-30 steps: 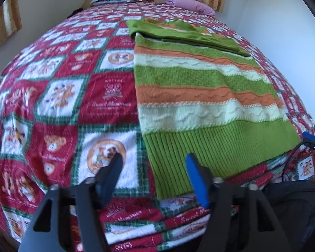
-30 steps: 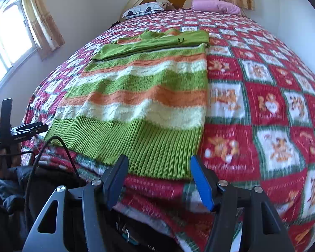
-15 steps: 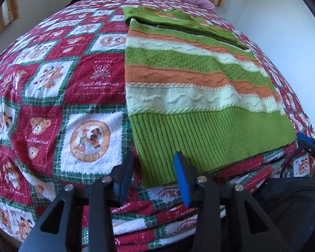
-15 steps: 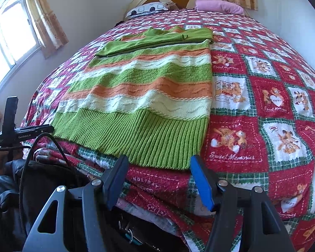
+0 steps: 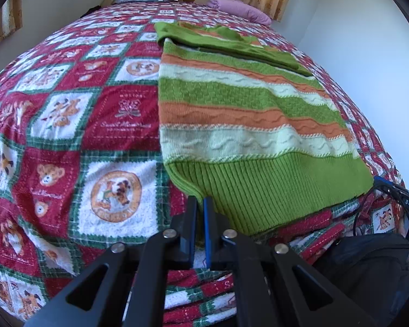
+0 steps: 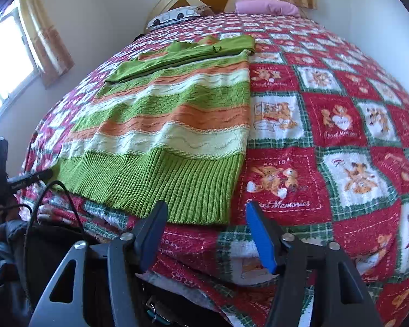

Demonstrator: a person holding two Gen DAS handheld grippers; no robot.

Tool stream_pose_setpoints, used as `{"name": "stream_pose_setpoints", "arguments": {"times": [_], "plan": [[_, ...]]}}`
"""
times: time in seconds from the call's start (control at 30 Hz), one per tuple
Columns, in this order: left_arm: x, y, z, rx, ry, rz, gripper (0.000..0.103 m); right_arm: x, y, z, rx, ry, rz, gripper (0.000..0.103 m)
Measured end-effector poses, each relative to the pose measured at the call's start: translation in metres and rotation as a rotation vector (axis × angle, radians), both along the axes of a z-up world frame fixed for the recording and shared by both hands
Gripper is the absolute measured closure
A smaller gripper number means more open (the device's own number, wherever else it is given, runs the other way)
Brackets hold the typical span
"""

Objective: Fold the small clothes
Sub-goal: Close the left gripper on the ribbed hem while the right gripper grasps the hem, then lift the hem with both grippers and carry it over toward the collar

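The bedspread (image 6: pixel 340 141) reads "Sweet Memories" in white script under a bear patch at the right view's 5 o'clock. The striped green sweater (image 5: pixel 245 125) lies flat on it, sleeves folded across the far end. The left gripper (image 5: pixel 200 204) is pinched on the ribbed hem's near corner, which lifts slightly. The right gripper (image 6: pixel 205 218) gapes wide, empty, just short of the hem. A pink pillow (image 6: pixel 267 6) sits at 12 o'clock, and a black cable (image 6: pixel 57 190) loops at 8 o'clock.

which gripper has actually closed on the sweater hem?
The left gripper: its jaws are pinched together on the hem corner of the striped sweater. The right gripper is wide open just short of the other hem corner.
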State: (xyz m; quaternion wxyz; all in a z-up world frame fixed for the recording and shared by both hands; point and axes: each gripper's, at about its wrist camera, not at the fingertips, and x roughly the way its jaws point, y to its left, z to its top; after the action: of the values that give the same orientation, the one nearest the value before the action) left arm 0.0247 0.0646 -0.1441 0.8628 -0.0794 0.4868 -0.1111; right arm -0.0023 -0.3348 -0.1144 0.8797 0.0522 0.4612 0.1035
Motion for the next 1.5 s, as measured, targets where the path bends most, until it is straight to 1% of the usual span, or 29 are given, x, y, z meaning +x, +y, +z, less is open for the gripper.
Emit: {"name": "stream_pose_setpoints", "arguments": {"times": [0.03,0.07,0.1,0.13,0.17,0.2,0.23,0.27,0.37,0.53,0.67,0.87,1.07,1.2,1.4,1.5], "plan": [[0.001,0.0,-0.001,-0.006,0.004,-0.001,0.098,0.002,-0.002,-0.003,0.021,0.011,0.003,0.056],[0.001,0.0,-0.002,-0.018,0.008,-0.001,0.098,0.004,-0.002,-0.005,0.03,0.015,0.008,0.059],[0.001,0.0,-0.002,-0.025,0.006,0.0,0.098,0.005,-0.001,-0.006,0.025,0.008,0.013,0.066],[0.001,0.001,-0.002,-0.028,0.004,0.001,0.098,0.006,-0.002,-0.007,0.022,0.002,0.012,0.078],[0.0,0.002,0.0,-0.038,-0.004,0.0,0.098,0.007,-0.004,-0.007,0.034,0.004,0.01,0.086],[0.0,0.003,0.003,-0.043,-0.015,0.001,0.098,0.009,-0.008,-0.009,0.071,0.014,0.008,0.095],[0.0,0.005,0.006,-0.044,-0.03,0.004,0.098,0.009,-0.012,-0.009,0.115,0.016,0.009,0.098],[0.0,0.007,0.011,-0.045,-0.049,0.008,0.098,0.008,-0.016,-0.007,0.137,0.008,0.007,0.098],[0.004,0.011,0.029,-0.057,-0.103,0.008,0.098,0.005,-0.02,0.011,0.166,-0.065,0.001,0.098],[0.017,0.01,0.06,-0.057,-0.191,-0.004,0.098,0.01,-0.017,0.046,0.185,-0.176,0.008,0.099],[0.033,0.009,0.084,-0.048,-0.259,-0.006,0.098,0.019,-0.015,0.076,0.177,-0.257,0.015,0.099],[0.058,0.022,0.113,-0.059,-0.335,0.037,0.098,0.036,-0.013,0.114,0.136,-0.364,0.018,0.099],[0.084,0.025,0.136,-0.056,-0.381,0.06,0.099,0.058,-0.01,0.138,0.116,-0.428,0.019,0.099],[0.106,0.027,0.149,-0.057,-0.409,0.074,0.099,0.076,-0.012,0.154,0.124,-0.459,0.01,0.099],[0.145,0.031,0.163,-0.066,-0.427,0.094,0.099,0.113,-0.014,0.174,0.118,-0.485,-0.003,0.099],[0.17,0.032,0.167,-0.061,-0.432,0.103,0.099,0.135,-0.014,0.177,0.104,-0.481,-0.005,0.099]]}}
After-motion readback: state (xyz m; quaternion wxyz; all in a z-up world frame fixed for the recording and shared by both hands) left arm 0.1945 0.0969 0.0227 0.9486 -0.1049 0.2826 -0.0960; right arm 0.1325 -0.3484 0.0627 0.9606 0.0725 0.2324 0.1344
